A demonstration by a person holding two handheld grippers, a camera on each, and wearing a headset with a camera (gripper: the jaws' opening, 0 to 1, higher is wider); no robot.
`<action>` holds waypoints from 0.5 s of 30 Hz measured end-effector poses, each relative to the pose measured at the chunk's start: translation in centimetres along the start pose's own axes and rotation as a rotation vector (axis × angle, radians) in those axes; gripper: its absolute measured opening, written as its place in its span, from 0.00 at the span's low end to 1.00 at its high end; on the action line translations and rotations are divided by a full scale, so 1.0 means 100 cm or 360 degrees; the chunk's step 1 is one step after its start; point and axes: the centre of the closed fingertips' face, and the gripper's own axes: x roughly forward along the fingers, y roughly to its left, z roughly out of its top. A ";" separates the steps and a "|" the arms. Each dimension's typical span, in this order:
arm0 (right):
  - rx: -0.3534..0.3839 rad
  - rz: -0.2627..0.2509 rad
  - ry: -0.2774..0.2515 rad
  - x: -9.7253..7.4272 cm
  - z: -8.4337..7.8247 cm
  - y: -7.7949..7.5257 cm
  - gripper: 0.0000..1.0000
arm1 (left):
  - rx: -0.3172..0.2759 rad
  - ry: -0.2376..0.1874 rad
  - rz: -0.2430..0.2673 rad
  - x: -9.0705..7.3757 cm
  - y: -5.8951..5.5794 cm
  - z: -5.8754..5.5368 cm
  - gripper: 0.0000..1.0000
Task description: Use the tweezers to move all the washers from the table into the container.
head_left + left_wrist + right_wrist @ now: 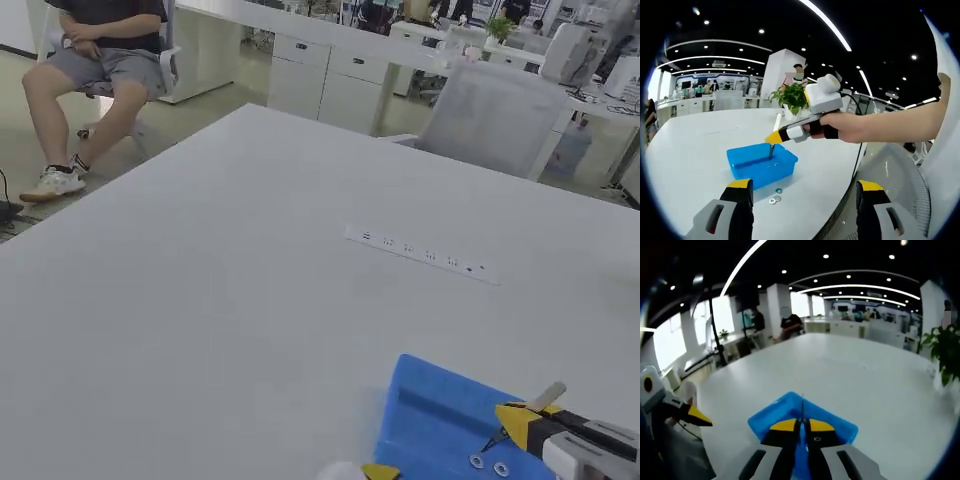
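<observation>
White table [200,300], power strip [420,255], chair [495,115]

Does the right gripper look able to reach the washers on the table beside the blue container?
Probably yes. The washers lie on bare table by the container, uncovered, and the right gripper holds the tweezers over it.

A blue, open-topped, rectangular container [440,420] sits flat near the bench [250,300] edge. Two small silver washers [476,462] lie on its floor. Two other washers [772,201] lie on the bench between its wall and the edge. Thin dark tweezers [771,150], clamped in the right hand-held gripper [772,137], point down into the container.
</observation>
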 end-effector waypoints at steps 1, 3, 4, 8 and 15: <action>-0.0003 -0.0011 -0.0018 -0.004 0.003 0.003 0.03 | 0.0043 -0.0003 -0.0047 0.001 -0.007 0.000 0.86; 0.0005 -0.0023 -0.0041 -0.009 0.006 0.006 0.03 | 0.0065 -0.0013 -0.0076 0.001 -0.012 0.002 0.86; 0.0011 -0.0032 -0.0052 -0.013 0.008 0.009 0.03 | 0.0087 -0.0020 -0.0094 0.001 -0.015 0.003 0.86; 0.0010 -0.0037 -0.0071 -0.025 0.008 0.019 0.03 | 0.0142 -0.0021 -0.0076 0.001 -0.012 0.003 0.86; 0.0042 0.0029 -0.0045 -0.030 -0.009 0.032 0.03 | 0.0181 0.0000 -0.0042 0.001 -0.011 -0.002 0.84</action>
